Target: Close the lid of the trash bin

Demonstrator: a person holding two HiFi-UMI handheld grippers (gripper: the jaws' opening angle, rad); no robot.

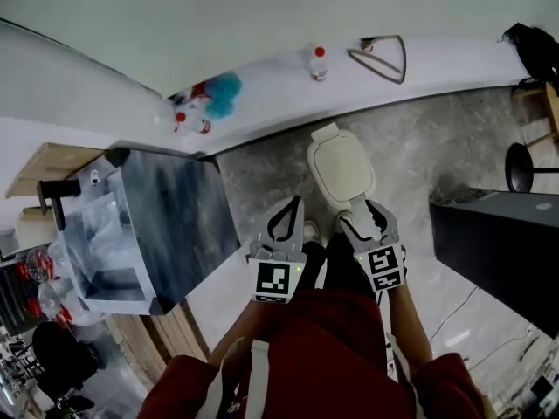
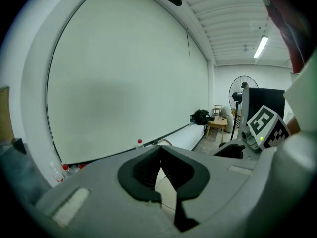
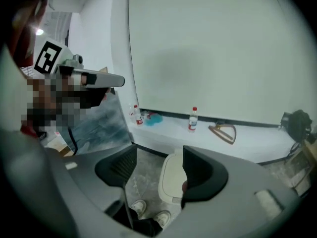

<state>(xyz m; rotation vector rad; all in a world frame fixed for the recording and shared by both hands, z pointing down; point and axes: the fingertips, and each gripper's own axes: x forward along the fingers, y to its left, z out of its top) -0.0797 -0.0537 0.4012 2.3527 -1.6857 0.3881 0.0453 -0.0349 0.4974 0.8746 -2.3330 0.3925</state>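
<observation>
By the bin lid [image 1: 341,171] (light, I think; push its edge) left gripper [image 2: 160,150] is closed, right gripper [image 3: 158,156] open, both empty.

The trash bin [image 1: 341,168] stands on the floor [image 1: 428,147] at twelve o'clock of the right tool [image 1: 368,220], with a bottle [image 1: 318,63] on the ledge [image 1: 445,59] behind it.
</observation>
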